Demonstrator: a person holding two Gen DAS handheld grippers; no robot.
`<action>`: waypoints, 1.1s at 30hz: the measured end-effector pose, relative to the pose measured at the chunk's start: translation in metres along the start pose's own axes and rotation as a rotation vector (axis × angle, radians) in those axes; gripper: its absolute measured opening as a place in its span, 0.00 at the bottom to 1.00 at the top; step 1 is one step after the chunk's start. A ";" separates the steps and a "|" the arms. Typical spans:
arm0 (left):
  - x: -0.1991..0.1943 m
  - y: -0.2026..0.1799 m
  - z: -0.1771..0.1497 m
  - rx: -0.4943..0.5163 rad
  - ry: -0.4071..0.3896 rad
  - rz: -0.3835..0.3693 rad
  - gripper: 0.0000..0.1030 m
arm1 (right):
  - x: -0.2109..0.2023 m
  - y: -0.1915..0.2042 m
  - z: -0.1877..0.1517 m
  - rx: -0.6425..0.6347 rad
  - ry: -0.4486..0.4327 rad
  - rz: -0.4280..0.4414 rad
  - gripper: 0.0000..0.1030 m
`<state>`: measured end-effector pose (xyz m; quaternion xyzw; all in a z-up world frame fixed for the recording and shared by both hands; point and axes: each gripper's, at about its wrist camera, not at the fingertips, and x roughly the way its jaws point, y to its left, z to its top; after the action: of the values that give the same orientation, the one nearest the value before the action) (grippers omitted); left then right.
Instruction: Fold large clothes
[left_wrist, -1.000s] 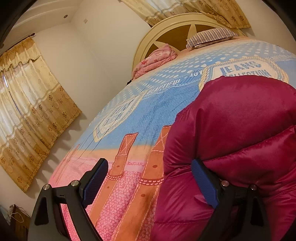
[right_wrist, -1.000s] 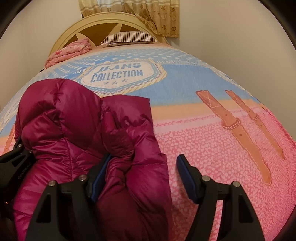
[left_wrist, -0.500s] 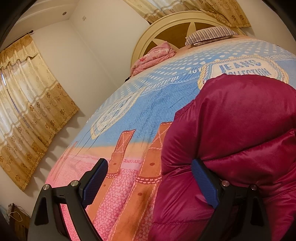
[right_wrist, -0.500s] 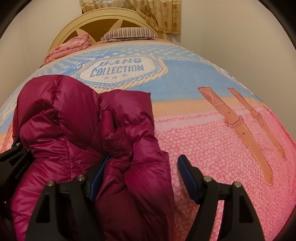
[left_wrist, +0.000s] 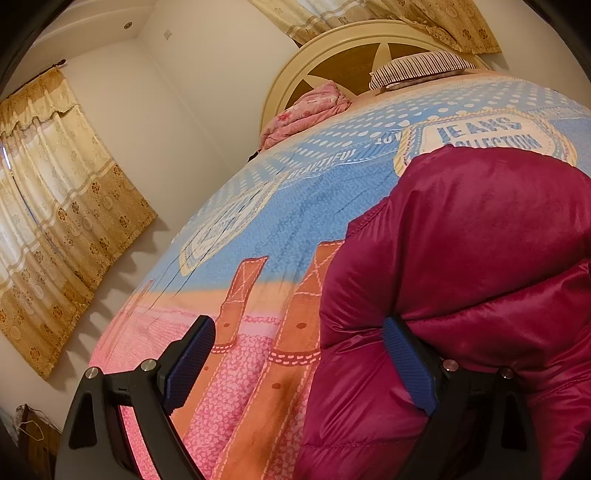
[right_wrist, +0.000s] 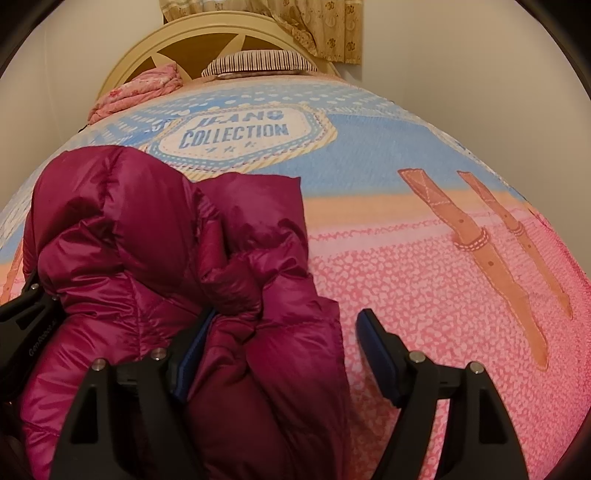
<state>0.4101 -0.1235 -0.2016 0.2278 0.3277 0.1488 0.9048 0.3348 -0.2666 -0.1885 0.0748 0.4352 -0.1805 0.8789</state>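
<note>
I see the jacket (right_wrist: 159, 258) bunched up on the bed (right_wrist: 424, 295), on the pink end of the cover, well short of the pillow (right_wrist: 258, 62). My right gripper (right_wrist: 284, 354) is wide open; its jaws have just been opening, w/ a jacket fold between them, left pad against the fabric, right pad clear over the cover. My left gripper (left_wrist: 299, 362) is also wide open at the jacket's left edge: right pad touches the fabric, left pad over bare cover, nothing gripped.
</note>
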 end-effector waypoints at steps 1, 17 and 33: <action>0.000 0.000 0.000 0.000 0.000 0.000 0.90 | 0.000 0.000 0.000 0.000 0.000 0.000 0.74; 0.007 0.055 0.067 -0.170 0.068 -0.109 0.90 | -0.050 0.022 0.079 0.101 -0.061 0.081 0.75; 0.038 0.011 0.034 -0.134 0.089 -0.144 0.94 | 0.011 0.017 0.040 0.127 0.002 0.022 0.68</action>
<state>0.4597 -0.1091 -0.1930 0.1359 0.3725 0.1147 0.9108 0.3769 -0.2650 -0.1739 0.1355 0.4231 -0.1979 0.8738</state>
